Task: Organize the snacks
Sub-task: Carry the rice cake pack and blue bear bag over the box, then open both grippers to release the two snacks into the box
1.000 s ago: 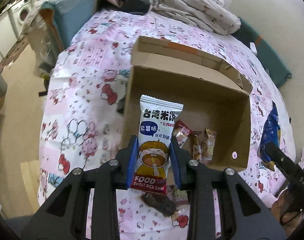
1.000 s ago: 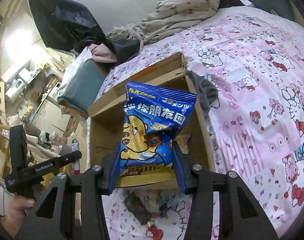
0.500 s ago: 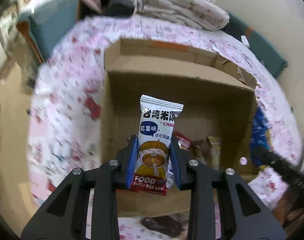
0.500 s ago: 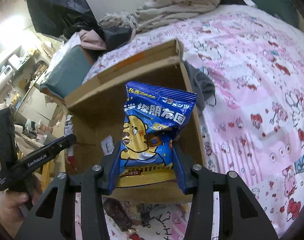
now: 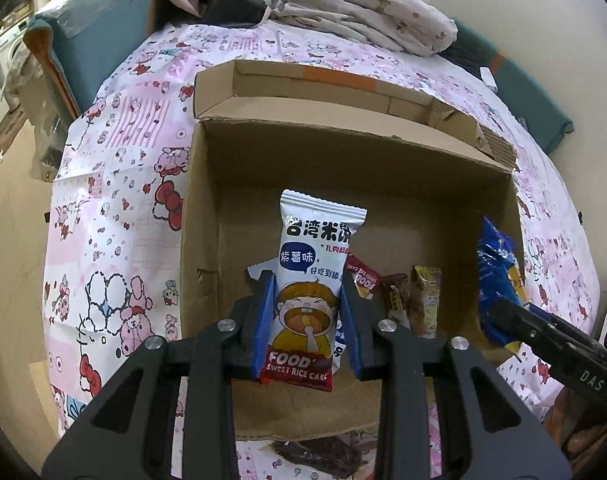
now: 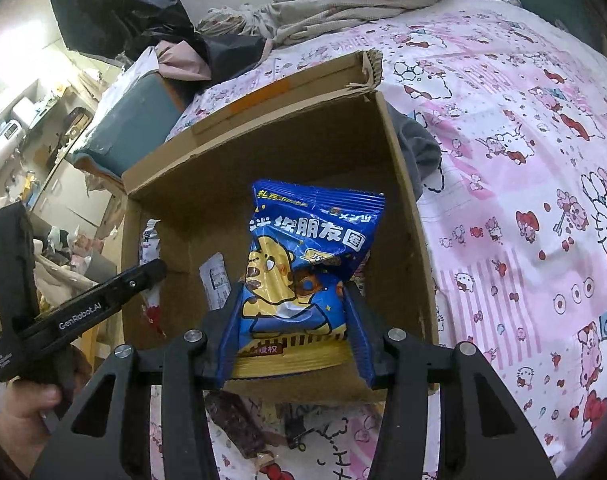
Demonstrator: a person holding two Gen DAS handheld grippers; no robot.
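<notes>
With both packets already hanging over the open cardboard box [image 5: 199, 216], the step in hand looks like the drop, and it wants little more than a clean release. The left gripper [image 5: 306, 320] has its fingers closed on the sides of a white rice cake packet [image 5: 311, 280], held upright above the box floor. The right gripper [image 6: 291, 328] pinches a blue snack bag [image 6: 307, 256] the same way, near the box's right wall [image 6: 407, 240].

I'd lower each a little before letting go, so the light wrappers land flat rather than flutter against a wall. The left half of the floor is bare; a few small wrapped snacks [image 5: 419, 300] sit bunched at the near right, so the rice cake has the better room.

The two tools are close together, and the raised back flap [image 5: 303, 92] and side walls hem them in, so lifting straight up seems the safest way out. A dark bar [image 6: 235, 420] lies on the bed just outside the near wall.
</notes>
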